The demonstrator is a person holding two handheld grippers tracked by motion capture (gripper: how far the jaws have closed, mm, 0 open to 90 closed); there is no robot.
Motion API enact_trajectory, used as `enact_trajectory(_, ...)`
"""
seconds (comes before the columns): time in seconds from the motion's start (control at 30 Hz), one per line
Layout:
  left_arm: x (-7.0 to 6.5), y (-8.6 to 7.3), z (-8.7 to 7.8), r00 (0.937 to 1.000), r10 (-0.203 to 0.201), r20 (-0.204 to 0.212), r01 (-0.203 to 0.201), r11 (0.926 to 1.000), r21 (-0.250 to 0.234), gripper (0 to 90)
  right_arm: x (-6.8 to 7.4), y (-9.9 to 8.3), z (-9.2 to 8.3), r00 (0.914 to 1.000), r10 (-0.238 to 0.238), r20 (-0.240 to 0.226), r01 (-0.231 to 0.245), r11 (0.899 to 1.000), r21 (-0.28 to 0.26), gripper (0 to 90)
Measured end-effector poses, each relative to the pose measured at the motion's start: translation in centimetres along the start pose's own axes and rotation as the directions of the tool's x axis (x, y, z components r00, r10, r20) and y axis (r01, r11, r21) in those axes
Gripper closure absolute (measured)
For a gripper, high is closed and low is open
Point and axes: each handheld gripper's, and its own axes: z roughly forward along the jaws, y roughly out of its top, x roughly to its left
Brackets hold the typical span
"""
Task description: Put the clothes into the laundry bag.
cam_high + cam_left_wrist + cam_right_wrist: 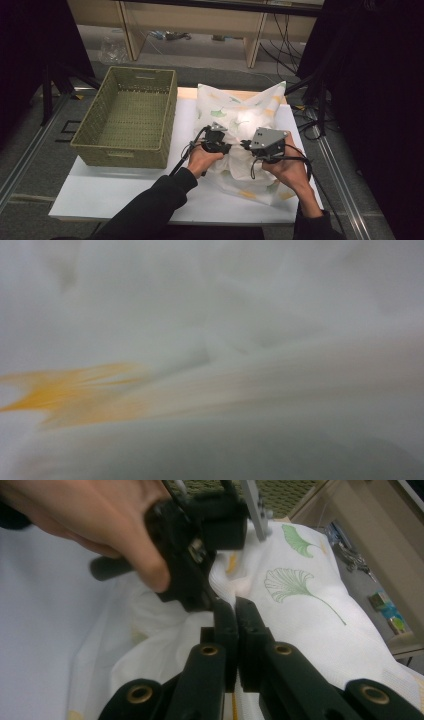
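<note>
Your right gripper (235, 611) has its jaws pressed together on a fold of the white leaf-print pillowcase (260, 107) at centre frame in the right gripper view. Your left gripper (216, 141) sits just beside it, jaws closed into the same cloth. Keep both pinches firm and draw the fabric evenly to avoid slipping. The pillowcase lies right of centre on the white table (100, 192); a green woven basket (127, 117) stands at upper left. Dark curtains flank the room.
</note>
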Motion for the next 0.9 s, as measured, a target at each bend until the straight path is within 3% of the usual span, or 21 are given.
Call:
enact_trajectory(0.03,0.7,-0.4,0.5,0.9994,-0.033,-0.008,0.033,0.9994,0.006,83.4,0.1,0.0,0.0,1.0,-0.002,-0.005,0.002,1.0,0.0,90.0)
enact_trajectory(0.1,1.5,-1.2,0.7,0.9949,-0.1,0.016,0.1,0.9947,0.025,77.2,0.1,0.0,0.3,0.9997,-0.024,-0.002,0.024,1.0,0.009,90.0)
enact_trajectory(0.17,1.4,-1.6,0.0,0.9951,-0.095,0.026,0.094,0.9949,0.035,66.5,0.4,-0.1,0.6,0.9999,-0.002,-0.011,0.003,1.0,0.023,90.0)
enact_trajectory(0.2,1.4,-1.7,-0.7,0.9975,-0.064,0.027,0.063,0.9962,0.06,62.1,0.4,-0.2,0.8,0.9998,-0.007,-0.018,0.007,1.0,0.024,90.0)
enact_trajectory(0.27,1.2,-1.6,-2.1,0.9977,-0.065,0.021,0.063,0.9956,0.069,48.0,0.3,-0.4,1.0,0.9998,-0.003,-0.018,0.003,1.0,0.031,90.0)
enact_trajectory(0.33,0.8,-1.6,-3.9,0.999,-0.039,0.021,0.037,0.9959,0.082,38.4,0.2,-0.4,1.1,0.9999,0.001,-0.016,0.0,1.0,0.03,90.0)
enact_trajectory(0.37,0.5,-1.6,-4.9,0.9998,0.005,0.02,-0.007,0.996,0.089,33.7,0.2,-0.4,1.0,0.9999,-0.002,-0.015,0.002,1.0,0.029,90.0)
enact_trajectory(0.43,0.0,-1.9,-5.8,0.9984,0.048,0.032,-0.051,0.9921,0.114,30.7,0.2,-0.4,1.0,0.9999,0.0,-0.016,0.0,1.0,0.028,90.0)
enact_trajectory(0.5,-0.7,-2.5,-6.0,0.9978,0.05,0.043,-0.056,0.9872,0.149,27.1,0.1,-0.3,1.0,0.9999,-0.001,-0.012,0.001,1.0,0.027,90.0)
enact_trajectory(0.57,-1.2,-3.3,-5.3,0.9942,0.081,0.071,-0.094,0.9754,0.2,25.7,0.2,-0.2,1.0,0.9999,-0.007,-0.009,0.007,1.0,0.03,90.0)
enact_trajectory(0.6,-1.2,-3.6,-4.9,0.9894,0.124,0.076,-0.139,0.9609,0.24,25.3,0.2,-0.3,1.0,0.9998,-0.018,-0.002,0.018,0.999,0.039,90.0)
enact_trajectory(0.63,-1.3,-3.8,-4.3,0.9878,0.139,0.07,-0.152,0.9565,0.249,24.7,0.1,-0.3,1.1,0.9994,-0.034,-0.007,0.034,0.999,0.028,90.0)
enact_trajectory(0.67,-1.4,-3.9,-3.8,0.9875,0.146,0.06,-0.156,0.9545,0.254,25.1,0.2,-0.3,1.1,0.9995,-0.026,-0.016,0.026,0.999,0.026,90.0)
enact_trajectory(0.7,-1.6,-3.9,-3.0,0.9909,0.125,0.05,-0.133,0.9649,0.226,28.5,0.2,-0.3,1.2,0.9996,-0.022,-0.016,0.022,0.999,0.028,90.0)
enact_trajectory(0.77,-1.5,-3.4,-2.4,0.9911,0.113,0.07,-0.124,0.9759,0.18,46.2,0.3,-0.4,1.3,0.9996,-0.021,-0.021,0.021,0.999,0.031,90.0)
enact_trajectory(0.8,-1.4,-3.2,-2.1,0.992,0.102,0.074,-0.113,0.9806,0.16,59.2,0.2,-0.5,1.4,0.9994,-0.026,-0.025,0.027,0.999,0.031,90.0)
enact_trajectory(0.87,-1.3,-2.5,-1.5,0.9963,0.002,0.086,-0.009,0.9963,0.085,77.6,0.3,-0.7,1.4,0.9998,0.001,-0.021,0.0,0.999,0.041,90.0)
enact_trajectory(0.9,-1.4,-2.1,-1.1,0.9953,-0.047,0.084,0.043,0.9979,0.049,81.7,0.3,-0.7,1.4,0.9998,0.002,-0.021,-0.001,0.999,0.039,90.0)
